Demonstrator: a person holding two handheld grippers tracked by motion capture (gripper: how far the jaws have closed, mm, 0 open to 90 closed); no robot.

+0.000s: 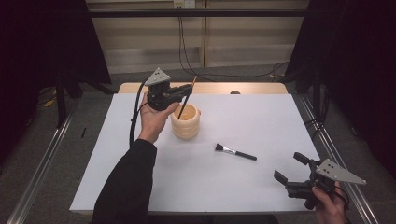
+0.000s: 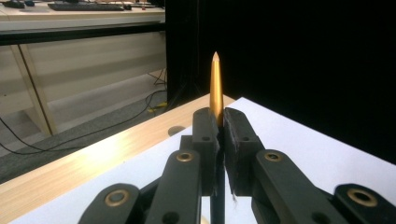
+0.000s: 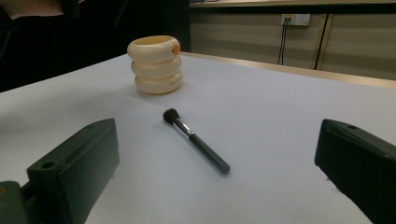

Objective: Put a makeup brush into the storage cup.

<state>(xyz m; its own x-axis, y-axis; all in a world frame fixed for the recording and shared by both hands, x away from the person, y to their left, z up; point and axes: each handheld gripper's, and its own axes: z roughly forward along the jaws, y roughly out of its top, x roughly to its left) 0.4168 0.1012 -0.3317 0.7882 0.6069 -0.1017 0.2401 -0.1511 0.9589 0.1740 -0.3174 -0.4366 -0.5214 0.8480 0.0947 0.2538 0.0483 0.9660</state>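
The gold-handled brush (image 2: pixel 215 84) stands clamped between the closed fingers (image 2: pixel 205 135) of the left gripper (image 1: pixel 185 90), upper centre of the high view, its lower end dipping into the cream ringed holder (image 1: pixel 186 122) (three stacked rings). A black makeup brush (image 1: pixel 235 152) lies on the white worktop (image 1: pixel 261 116) mid-frame. At lower right, the right gripper (image 1: pixel 289 169) hovers, fingers spread wide and empty.

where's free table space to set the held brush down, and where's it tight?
Free: the near-left of the table, beside the sleeve, and the far right, beyond the makeup brush. Tight: around the cream holder, where the left gripper clamps a thin brush, and the near-right corner by the open right gripper.
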